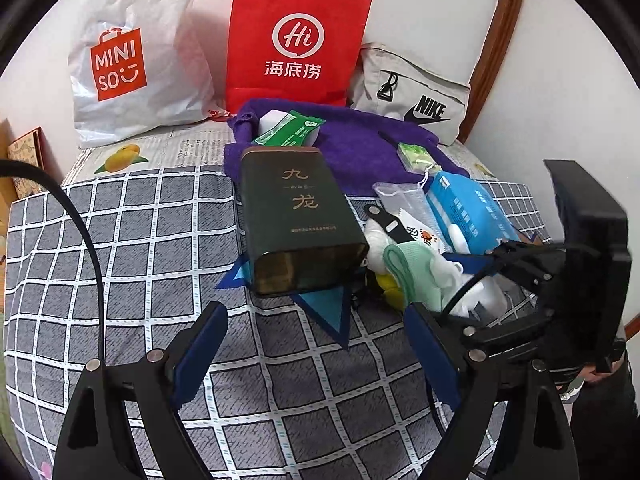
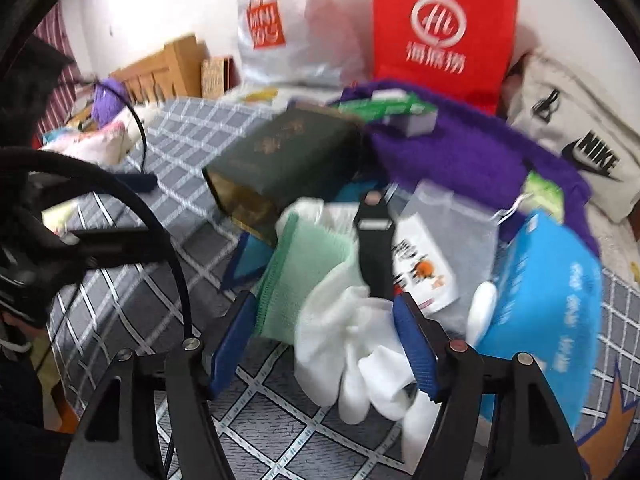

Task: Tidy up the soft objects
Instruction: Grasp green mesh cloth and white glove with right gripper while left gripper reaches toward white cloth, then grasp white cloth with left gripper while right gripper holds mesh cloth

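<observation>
My right tool (image 2: 324,336) stands wide open around the white glove (image 2: 352,360), its fingers either side of the crumpled cloth but not closed, so I judge I am lined up to grip it. The glove lies on the bed (image 1: 120,240) just in front of the dark tea tin (image 1: 296,220), tangled with a green mesh cloth (image 2: 304,268) and a black strap (image 2: 374,240) lying over it, which may drag along. My left tool (image 1: 316,344) hangs open and empty before the tin. Right of the tin a blue tissue pack (image 2: 548,300) crowds the glove.
</observation>
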Tool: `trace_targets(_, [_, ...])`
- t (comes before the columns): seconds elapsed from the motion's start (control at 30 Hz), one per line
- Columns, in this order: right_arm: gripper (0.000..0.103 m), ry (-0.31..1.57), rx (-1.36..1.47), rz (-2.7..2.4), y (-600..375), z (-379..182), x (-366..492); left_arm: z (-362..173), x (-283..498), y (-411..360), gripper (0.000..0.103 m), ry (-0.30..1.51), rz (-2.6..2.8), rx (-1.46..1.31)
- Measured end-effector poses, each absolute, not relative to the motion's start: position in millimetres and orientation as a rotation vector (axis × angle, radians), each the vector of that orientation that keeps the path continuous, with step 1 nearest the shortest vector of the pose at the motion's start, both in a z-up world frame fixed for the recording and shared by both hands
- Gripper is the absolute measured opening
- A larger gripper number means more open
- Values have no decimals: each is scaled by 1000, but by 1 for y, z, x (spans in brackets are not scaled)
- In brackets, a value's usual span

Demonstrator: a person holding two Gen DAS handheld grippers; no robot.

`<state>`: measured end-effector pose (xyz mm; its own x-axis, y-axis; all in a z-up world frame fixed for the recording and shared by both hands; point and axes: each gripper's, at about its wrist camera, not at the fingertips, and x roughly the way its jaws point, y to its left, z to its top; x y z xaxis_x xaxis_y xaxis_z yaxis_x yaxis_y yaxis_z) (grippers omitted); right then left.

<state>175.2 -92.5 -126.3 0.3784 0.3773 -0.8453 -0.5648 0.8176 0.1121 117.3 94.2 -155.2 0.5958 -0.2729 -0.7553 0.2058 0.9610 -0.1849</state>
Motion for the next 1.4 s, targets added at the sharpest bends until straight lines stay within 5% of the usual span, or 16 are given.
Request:
trace_targets(0.03, [62,1014,-220,609,-91,-128,174,-156,117,95,89,892,-277,-79])
trace_targets(0.1, [37,988,-231,630,-92,-125,169,-158,118,96,89,898,-270,-77])
trace_targets(0.2, [21,988,-160,666,-101,-116,164,-162,118,98,89,908,-265,-75])
trace_targets(1.0, [18,918,65,617,-182,-60,137,-175,151,54,87,949,-301,-155])
trace_targets(1.27, [18,942,80,633,-192,-71,139,-187,164,37,61,1011,-293,-160])
trace_targets(1.33, [18,949,92,639,-195,-75,142,-190,166,35,39,1035,-289,-155])
trace_targets(1.4, [18,957,104,641,-197,-79,143,-190,167,34,33,1045,-308,-172])
